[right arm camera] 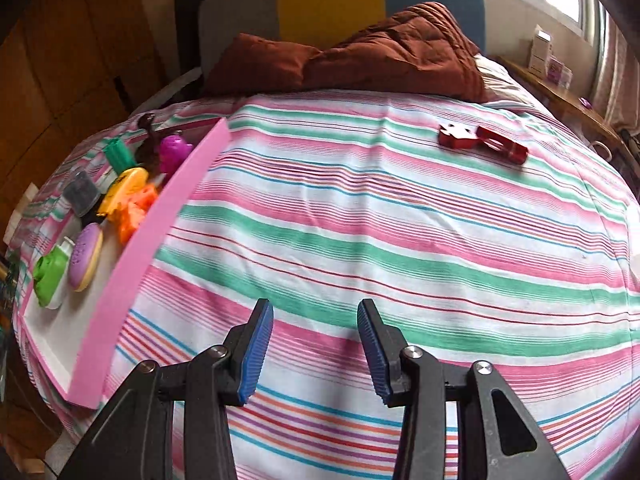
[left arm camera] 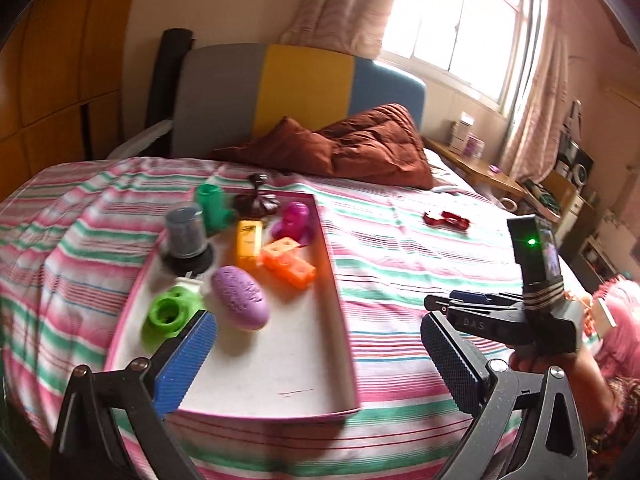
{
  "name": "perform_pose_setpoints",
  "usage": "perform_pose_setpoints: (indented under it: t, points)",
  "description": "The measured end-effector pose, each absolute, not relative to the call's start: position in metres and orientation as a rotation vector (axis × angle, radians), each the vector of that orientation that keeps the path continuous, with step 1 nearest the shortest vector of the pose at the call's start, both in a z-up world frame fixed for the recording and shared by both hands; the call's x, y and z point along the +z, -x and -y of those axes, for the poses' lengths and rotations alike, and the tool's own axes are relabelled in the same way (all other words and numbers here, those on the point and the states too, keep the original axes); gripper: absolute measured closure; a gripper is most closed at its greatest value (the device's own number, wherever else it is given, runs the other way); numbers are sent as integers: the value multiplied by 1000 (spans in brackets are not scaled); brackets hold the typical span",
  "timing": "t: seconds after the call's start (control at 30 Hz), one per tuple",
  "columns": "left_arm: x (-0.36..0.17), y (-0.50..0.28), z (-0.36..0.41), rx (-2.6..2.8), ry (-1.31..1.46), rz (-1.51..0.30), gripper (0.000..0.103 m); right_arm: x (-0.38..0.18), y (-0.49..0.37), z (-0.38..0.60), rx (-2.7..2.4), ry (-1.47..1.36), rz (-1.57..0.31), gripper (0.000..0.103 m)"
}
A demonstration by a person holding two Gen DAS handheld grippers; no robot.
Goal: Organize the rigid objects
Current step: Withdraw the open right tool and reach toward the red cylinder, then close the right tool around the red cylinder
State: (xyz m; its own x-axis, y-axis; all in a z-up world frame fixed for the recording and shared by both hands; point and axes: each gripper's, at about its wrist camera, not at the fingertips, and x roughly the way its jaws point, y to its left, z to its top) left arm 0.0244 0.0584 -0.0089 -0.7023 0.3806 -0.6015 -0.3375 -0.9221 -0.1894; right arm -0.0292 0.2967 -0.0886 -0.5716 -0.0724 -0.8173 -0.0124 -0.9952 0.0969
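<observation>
A pink-walled tray (left arm camera: 338,292) lies on the striped bed and holds several small plastic objects: a green piece (left arm camera: 170,314), a purple oval (left arm camera: 240,298), an orange block (left arm camera: 288,262), a yellow piece (left arm camera: 248,240), a magenta figure (left arm camera: 294,220), a grey cylinder (left arm camera: 186,232) and a green cylinder (left arm camera: 212,204). A red object (left arm camera: 446,220) lies alone on the bedspread, also in the right wrist view (right arm camera: 482,142). My left gripper (left arm camera: 320,352) is open and empty over the tray's near end. My right gripper (right arm camera: 316,344) is open and empty above the bedspread, right of the tray (right arm camera: 140,256).
A brown quilt (left arm camera: 360,148) lies at the headboard. A wooden side table (left arm camera: 476,164) with boxes stands right of the bed. Shelves with clutter are at the far right. The right gripper's body (left arm camera: 520,312) shows in the left wrist view.
</observation>
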Motion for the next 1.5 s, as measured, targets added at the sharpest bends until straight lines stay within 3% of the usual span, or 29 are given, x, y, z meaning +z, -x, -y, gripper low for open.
perform_pose_setpoints:
  t: [0.53, 1.0, 1.27, 1.43, 1.5]
  points:
    - [-4, -6, -174, 2371, 990, -79, 0, -97, 50, -435, -2915, -1437, 299, 58]
    - [-11, 11, -174, 2387, 1071, -93, 0, -68, 193, -499, -2903, -1412, 196, 58]
    - [-12, 17, -170, 2397, 1095, -82, 0, -96, 213, -514, -2666, -1487, 532, 58]
    - [-15, 22, -178, 2373, 1111, -81, 0, -101, 205, -492, -2681, -1508, 316, 59]
    - [-13, 22, -182, 2369, 1103, -91, 0, -101, 205, -486, -2700, -1510, 237, 65]
